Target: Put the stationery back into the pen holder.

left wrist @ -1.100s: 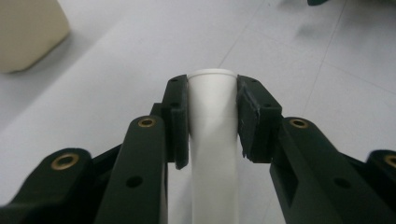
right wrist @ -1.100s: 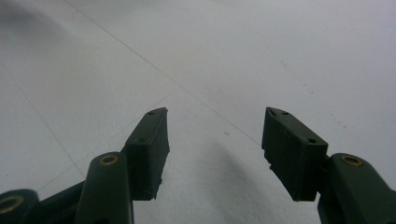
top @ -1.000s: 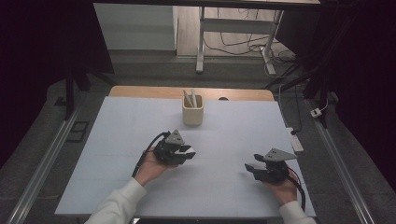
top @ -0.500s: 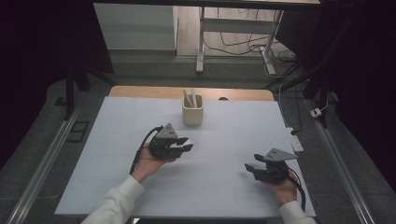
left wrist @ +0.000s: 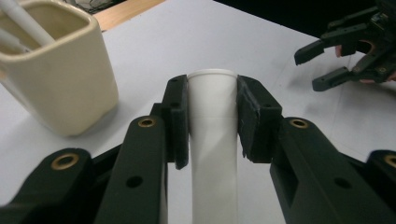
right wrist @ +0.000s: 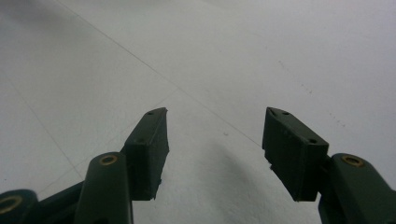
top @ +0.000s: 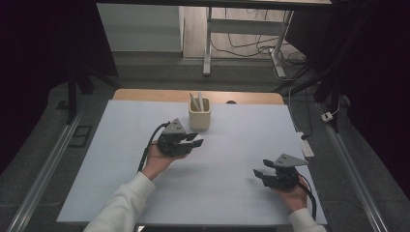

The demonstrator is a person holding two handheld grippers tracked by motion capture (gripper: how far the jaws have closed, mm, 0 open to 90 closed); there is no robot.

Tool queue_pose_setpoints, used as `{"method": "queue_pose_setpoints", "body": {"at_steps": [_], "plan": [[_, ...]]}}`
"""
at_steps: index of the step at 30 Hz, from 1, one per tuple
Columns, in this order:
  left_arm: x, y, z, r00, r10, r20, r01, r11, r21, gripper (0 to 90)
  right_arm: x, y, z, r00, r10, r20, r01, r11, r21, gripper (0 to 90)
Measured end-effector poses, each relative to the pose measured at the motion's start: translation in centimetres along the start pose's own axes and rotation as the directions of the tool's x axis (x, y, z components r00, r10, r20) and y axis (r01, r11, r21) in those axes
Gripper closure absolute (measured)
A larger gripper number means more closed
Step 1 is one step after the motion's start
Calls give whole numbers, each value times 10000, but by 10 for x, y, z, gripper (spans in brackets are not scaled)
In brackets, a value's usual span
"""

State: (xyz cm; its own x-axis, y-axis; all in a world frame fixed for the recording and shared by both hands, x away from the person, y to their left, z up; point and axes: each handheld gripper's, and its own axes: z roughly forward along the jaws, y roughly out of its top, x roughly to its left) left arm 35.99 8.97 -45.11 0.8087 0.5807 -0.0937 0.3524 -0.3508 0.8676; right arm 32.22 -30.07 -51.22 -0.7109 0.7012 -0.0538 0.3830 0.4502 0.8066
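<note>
My left gripper (top: 195, 140) is shut on a white tube (left wrist: 212, 140), with a black pad pressing each side near the tube's top end. The gripper hovers over the white table just in front of a cream square cup (top: 199, 115), and the cup (left wrist: 56, 79) stands close by at the upper left of the left gripper view. Two white sticks (top: 196, 100) stand in the cup. My right gripper (top: 259, 174) rests near the table's front right corner, and in the right gripper view its jaws (right wrist: 215, 140) stand open with bare table between them.
The white tabletop (top: 241, 140) ends in a wooden strip (top: 145, 95) at the far side. Beyond it are a table leg (top: 208, 43) and cables on the floor. A white plug strip (top: 306, 146) lies off the right edge. The right gripper (left wrist: 327, 65) appears far off in the left gripper view.
My left hand has carried the gripper and the white tube away from the person and toward the cream cup, rising a little. The right hand has stayed still.
</note>
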Motion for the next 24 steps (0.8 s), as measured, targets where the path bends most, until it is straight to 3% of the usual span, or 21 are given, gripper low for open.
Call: {"method": "queue_pose_setpoints", "body": {"at_steps": [11, 24], "plan": [[13, 19, 5, 9994, -300, -171, 294, 9991, -291, 657, -2, 0, 1, 10000, 54, -5, -54, 9999, -141, 407], [31, 30, 5, 9972, -634, -388, 612, 9966, -547, 657, -2, -1, 2, 10000, 89, -26, -90, 9999, -72, 407]]}}
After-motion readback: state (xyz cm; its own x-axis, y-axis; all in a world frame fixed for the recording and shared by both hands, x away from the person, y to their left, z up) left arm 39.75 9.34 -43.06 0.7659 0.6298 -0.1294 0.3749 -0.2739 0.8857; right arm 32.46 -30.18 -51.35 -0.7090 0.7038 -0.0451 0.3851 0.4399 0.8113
